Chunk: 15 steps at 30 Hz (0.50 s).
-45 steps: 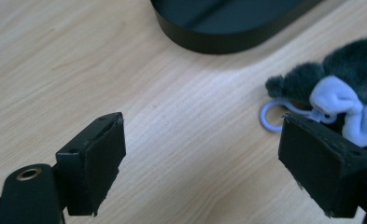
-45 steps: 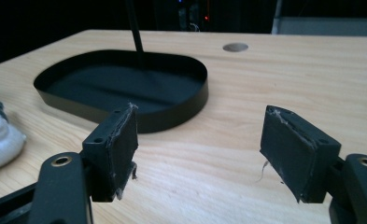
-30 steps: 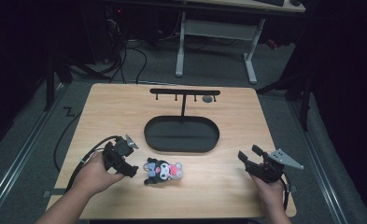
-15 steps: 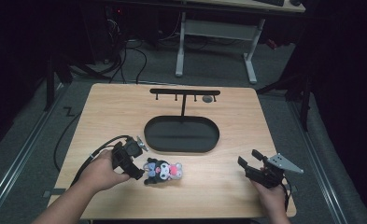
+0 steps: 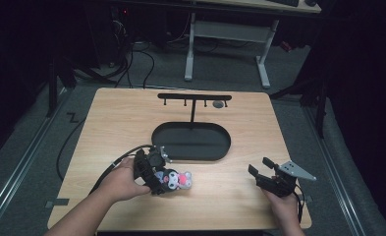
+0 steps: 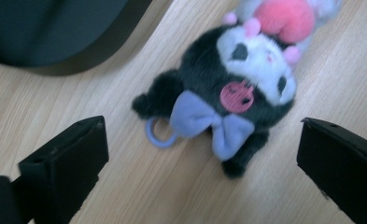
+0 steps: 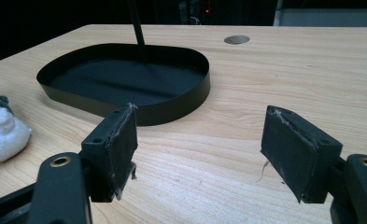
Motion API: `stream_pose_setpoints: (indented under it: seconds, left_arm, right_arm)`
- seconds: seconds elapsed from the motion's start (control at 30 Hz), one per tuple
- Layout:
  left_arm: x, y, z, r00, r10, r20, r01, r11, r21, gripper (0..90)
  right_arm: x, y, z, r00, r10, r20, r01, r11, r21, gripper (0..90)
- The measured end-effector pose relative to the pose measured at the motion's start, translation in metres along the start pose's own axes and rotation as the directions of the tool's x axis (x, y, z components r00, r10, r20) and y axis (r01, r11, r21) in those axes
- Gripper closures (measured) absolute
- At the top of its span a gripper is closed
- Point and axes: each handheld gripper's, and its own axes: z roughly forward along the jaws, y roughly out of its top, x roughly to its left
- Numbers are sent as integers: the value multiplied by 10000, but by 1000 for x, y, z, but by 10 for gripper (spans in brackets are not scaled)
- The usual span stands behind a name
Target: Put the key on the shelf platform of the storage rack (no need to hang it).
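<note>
Nearest the person, the left gripper (image 5: 156, 172) has its jaws spread wide on either side of a plush toy (image 5: 177, 180) lying on the wooden table (image 5: 131, 123), with nothing gripped. The right gripper (image 5: 266, 173) hovers well to the right, jaws also wide apart and empty. Farther back stands a black oval tray (image 5: 190, 142) with a hook rack (image 5: 194, 98) rising from it.

One overhead camera, two riding on the grippers.
From above the near edge we look forward and down over the whole wooden table (image 5: 107, 123). The left gripper view faces steeply down, close on the plush toy (image 6: 237, 88); the right looks low across the tabletop. All three share the black oval tray (image 7: 125, 79).
</note>
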Motion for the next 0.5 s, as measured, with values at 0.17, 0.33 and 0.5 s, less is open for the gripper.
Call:
stream_pose_setpoints:
  seconds: [0.17, 0.33, 0.5]
  left_arm:
    - [-2, 10, 9, 9997, 200, 160, -202, 9997, 150, 21]
    - [-6, 16, 14, 9992, 397, 50, -398, 9991, 153, 40]
    - [-13, 21, 18, 9983, 557, 147, -558, 9984, 102, 44]
  right_arm:
    - [0, 0, 0, 10000, -21, -8, 22, 10000, 26, 276]
    - [1, 0, 1, 10000, -70, -44, 70, 10000, 4, 276]
    - [0, 0, 2, 9999, 12, -116, -12, 10000, -11, 276]
